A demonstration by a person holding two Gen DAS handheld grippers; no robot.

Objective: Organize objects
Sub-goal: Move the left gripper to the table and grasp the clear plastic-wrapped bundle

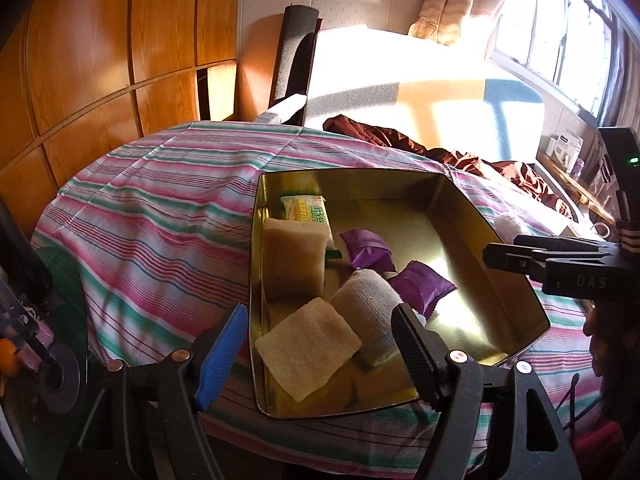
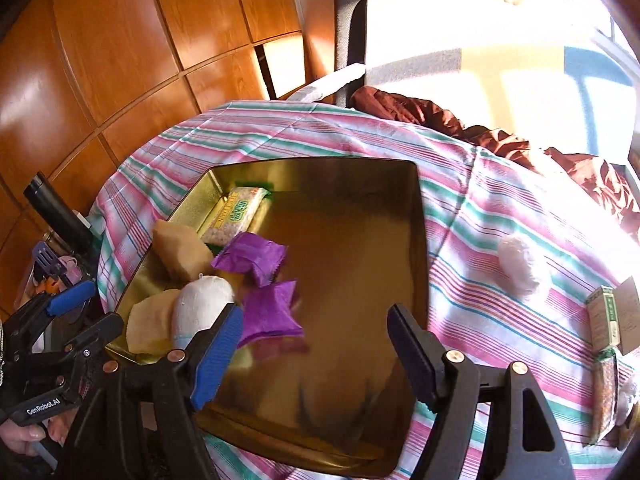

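A gold metal tin point(image 1: 472, 220) point(image 2: 420, 240) sits on the striped cloth. In its left part lie a green-and-yellow snack bar point(image 1: 310, 210) point(image 2: 236, 216), two beige pads point(image 1: 294, 262) point(image 1: 308, 344), a white bandage roll point(image 1: 366, 300) point(image 2: 204, 300) and two purple packets point(image 1: 366, 250) point(image 2: 272, 312). My left gripper point(image 1: 320, 312) point(image 2: 86, 312) stands open over the tin's near left corner, with nothing pressed between its pads. My right gripper point(image 2: 316, 312) point(image 1: 508, 250) hangs open above the tin's bare middle, holding nothing.
On the cloth right of the tin lie a white fluffy roll point(image 2: 518, 266), a small green box point(image 2: 604, 316) and a long packet point(image 2: 604, 396). Brown fabric point(image 2: 500, 132) is bunched behind. Wooden panels point(image 1: 100, 60) stand at the left, and a chair point(image 1: 292, 52) at the back.
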